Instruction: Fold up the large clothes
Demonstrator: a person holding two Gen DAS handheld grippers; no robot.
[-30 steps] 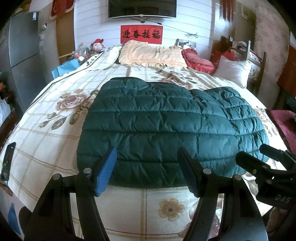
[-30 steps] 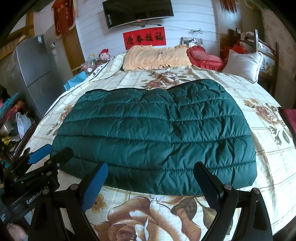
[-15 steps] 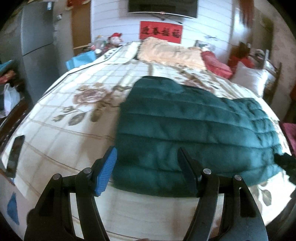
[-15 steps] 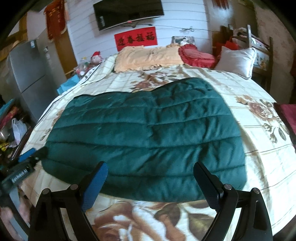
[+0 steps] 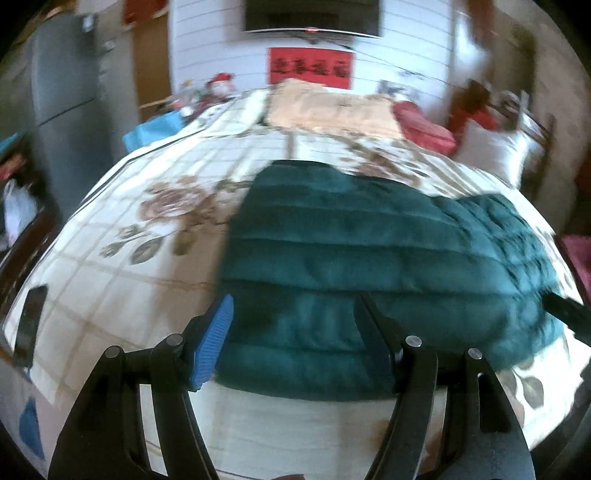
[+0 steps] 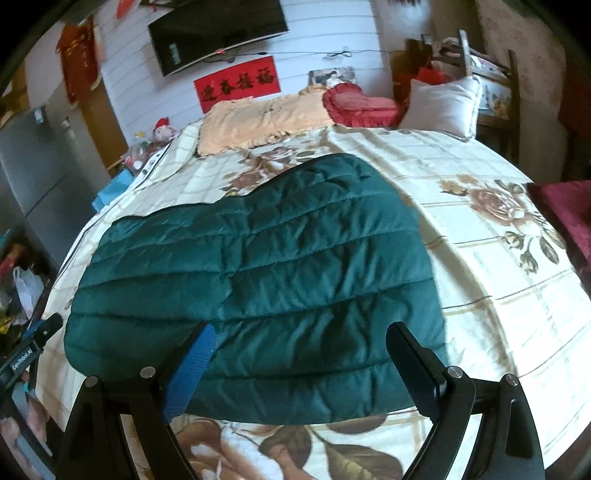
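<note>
A: Where was the green quilted jacket?

B: It lay flat on the bed, on the cream floral cover, w/ its near hem twd the foot end. In the left wrist view the jacket sat centre-right; that pic was blurred.

A: And the left tongs?

B: They stood apart, jaws abt mid-wide, nothing gripped. They hovered over the jacket's near left corner; the blue pad was at its left edge. Touching or not, couldn't tell.

A: The right tongs?

B: They gaped wide, empty too, above the near hem twd the jacket's right side. Its blue pad and black finger both showed against the fabric, not pinching it.

A: Did each pair show in the other's view?

B: The left tongs poked in at the far left edge of the right view, beside the jacket's left corner.

A: Other stuff?

B: A peach pillow, a red heart cushion and a white pillow lay at the head end. A TV hung above a red banner on the wall. A dark phone lay near the bed's left edge.
</note>
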